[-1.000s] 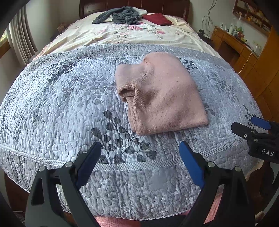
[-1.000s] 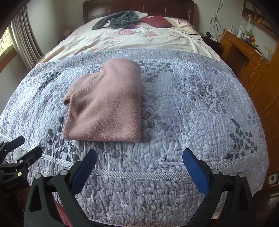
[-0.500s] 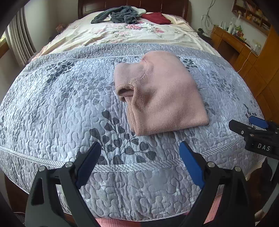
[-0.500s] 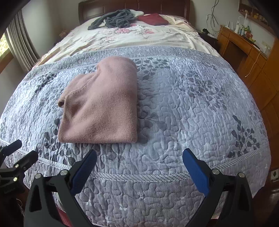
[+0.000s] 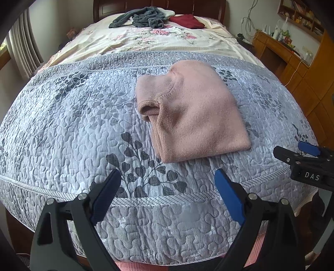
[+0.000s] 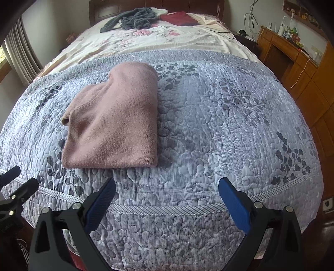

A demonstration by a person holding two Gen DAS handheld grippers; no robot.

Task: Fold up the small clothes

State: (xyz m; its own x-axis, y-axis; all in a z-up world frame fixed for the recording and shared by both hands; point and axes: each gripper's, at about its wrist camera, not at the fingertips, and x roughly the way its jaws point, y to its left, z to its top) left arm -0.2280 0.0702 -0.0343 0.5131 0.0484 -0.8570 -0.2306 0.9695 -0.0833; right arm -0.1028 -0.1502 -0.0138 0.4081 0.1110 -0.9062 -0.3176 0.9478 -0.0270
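A pink knit garment [image 5: 194,116] [image 6: 117,123] lies folded into a compact rectangle on the grey quilted bedspread [image 5: 68,129] [image 6: 229,129], its cuff opening facing left. My left gripper [image 5: 167,183] hovers open near the bed's foot edge, below and short of the garment, holding nothing. My right gripper [image 6: 167,191] is also open and empty, over the foot edge to the right of the garment. Each gripper shows at the edge of the other's view: the right gripper [image 5: 300,152] and the left gripper [image 6: 14,183].
At the head of the bed lie a dark grey garment [image 5: 139,18] and a dark red folded one [image 5: 186,20] on a floral sheet [image 5: 146,39]. A wooden desk and cabinets [image 5: 292,60] stand to the right, curtains [image 5: 25,48] to the left.
Both grippers have drifted slightly: the garment sits a bit lower and nearer in the right wrist view. Neither gripper has changed its opening, and the garment has not moved on the bed.
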